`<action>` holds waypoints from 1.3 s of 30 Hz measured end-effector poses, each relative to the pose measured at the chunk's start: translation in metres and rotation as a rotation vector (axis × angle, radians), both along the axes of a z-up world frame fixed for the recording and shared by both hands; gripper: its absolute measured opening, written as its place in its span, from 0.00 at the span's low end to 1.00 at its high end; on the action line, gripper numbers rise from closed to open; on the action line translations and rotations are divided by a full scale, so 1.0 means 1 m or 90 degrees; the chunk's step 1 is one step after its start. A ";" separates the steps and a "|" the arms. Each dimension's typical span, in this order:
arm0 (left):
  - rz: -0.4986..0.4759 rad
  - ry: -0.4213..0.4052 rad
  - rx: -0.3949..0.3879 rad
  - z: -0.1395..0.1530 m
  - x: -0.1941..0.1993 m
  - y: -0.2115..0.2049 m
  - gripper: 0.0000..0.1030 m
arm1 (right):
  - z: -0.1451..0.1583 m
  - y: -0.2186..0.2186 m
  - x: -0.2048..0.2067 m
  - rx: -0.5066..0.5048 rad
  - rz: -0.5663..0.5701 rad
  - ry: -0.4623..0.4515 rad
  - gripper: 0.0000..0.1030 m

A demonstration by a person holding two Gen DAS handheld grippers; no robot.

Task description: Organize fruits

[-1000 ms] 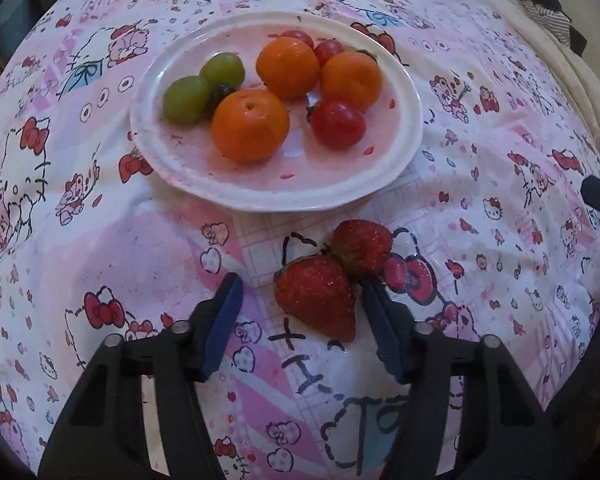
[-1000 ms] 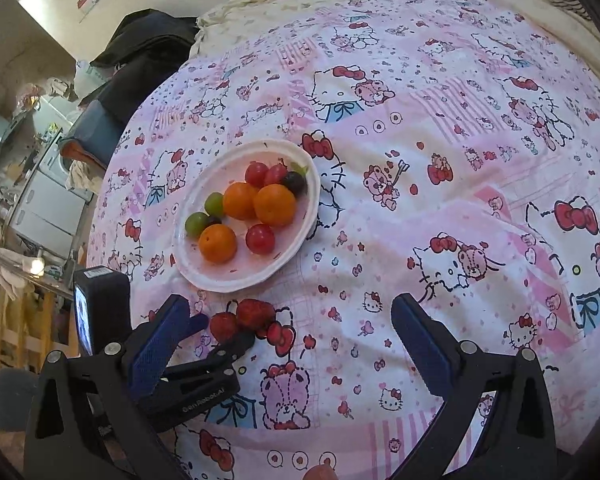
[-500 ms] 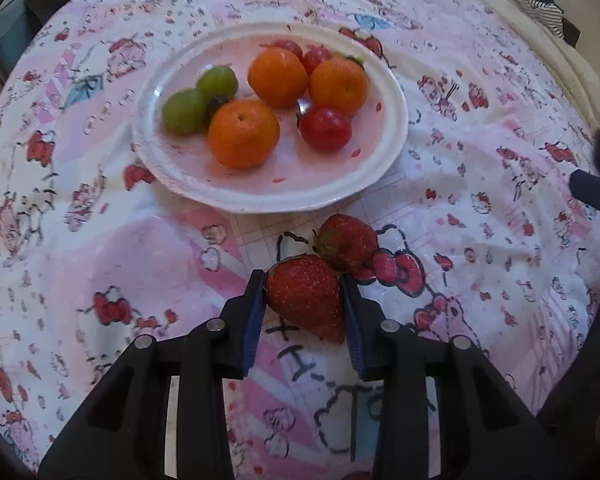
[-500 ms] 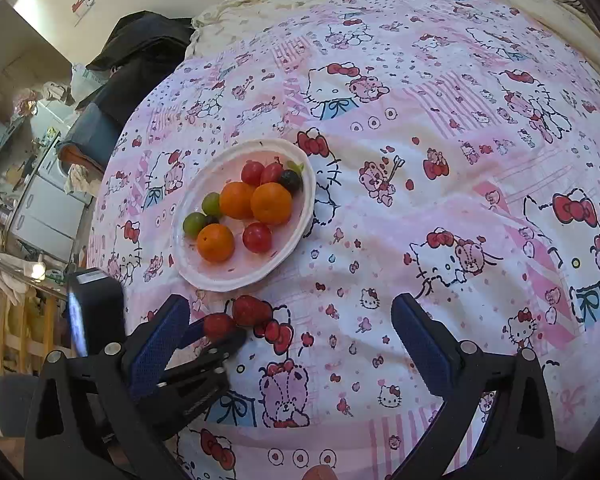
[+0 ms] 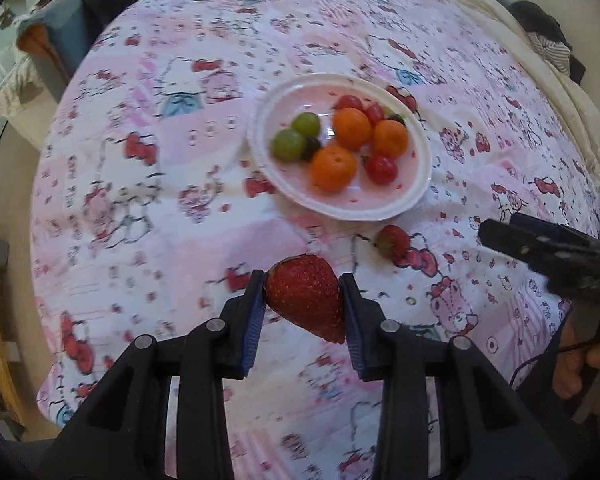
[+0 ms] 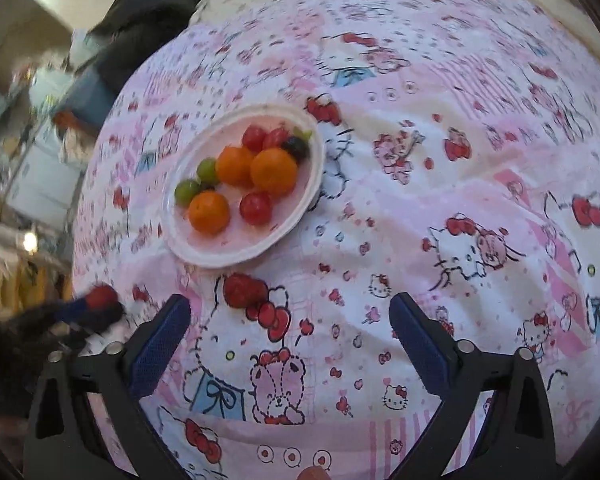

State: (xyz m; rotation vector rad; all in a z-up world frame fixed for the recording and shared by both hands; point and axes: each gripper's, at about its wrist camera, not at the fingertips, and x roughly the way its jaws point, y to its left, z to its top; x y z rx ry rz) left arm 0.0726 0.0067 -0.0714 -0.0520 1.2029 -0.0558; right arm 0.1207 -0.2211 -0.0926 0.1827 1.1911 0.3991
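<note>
Strawberries, two: the large strawberry (image 5: 305, 295) is clamped between the blue pads of my left gripper (image 5: 304, 312), both pads pressing its sides, and it is lifted clear of the bedcover (image 5: 140, 160); the small strawberry (image 5: 393, 240) lies on the cover just below the plate (image 5: 422, 184), beside a printed red bow. My right gripper (image 6: 290, 344) hangs over the cover with its jaws wide and closing, nothing between them; the small strawberry sits just beyond and left of its fingertips in the right wrist view. One plate, white, shallow, resting on the cover. On it: three oranges, namely the front orange (image 5: 333, 167), the back orange (image 5: 352, 128) and the right orange (image 5: 389, 139), the back two touching; two green grapes, the lower grape (image 5: 289, 144) and the upper grape (image 5: 306, 124), side by side at the plate's left; three red cherry tomatoes, the front tomato (image 5: 381, 169) alone near the rim and the rear tomatoes (image 5: 362, 107) packed behind the oranges; two dark berries, one dark berry (image 5: 311, 147) between grapes and front orange, the other dark berry (image 6: 296, 147) at the back edge with a green scrap beside it. One bedcover, pink and white cartoon-cat print. A pile of dark clothing (image 6: 140, 28) lies beyond the cover's far corner.
</note>
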 end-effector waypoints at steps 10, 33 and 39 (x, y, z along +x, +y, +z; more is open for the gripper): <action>0.042 0.009 -0.035 -0.006 0.000 0.013 0.31 | -0.030 0.050 -0.010 -0.060 0.139 0.017 0.68; 0.028 -0.003 -0.018 -0.006 0.004 0.006 0.31 | -0.063 0.100 0.012 -0.159 0.282 -0.065 0.33; 0.038 -0.008 -0.012 -0.005 0.005 0.011 0.31 | -0.055 0.092 0.016 -0.097 0.259 -0.043 0.31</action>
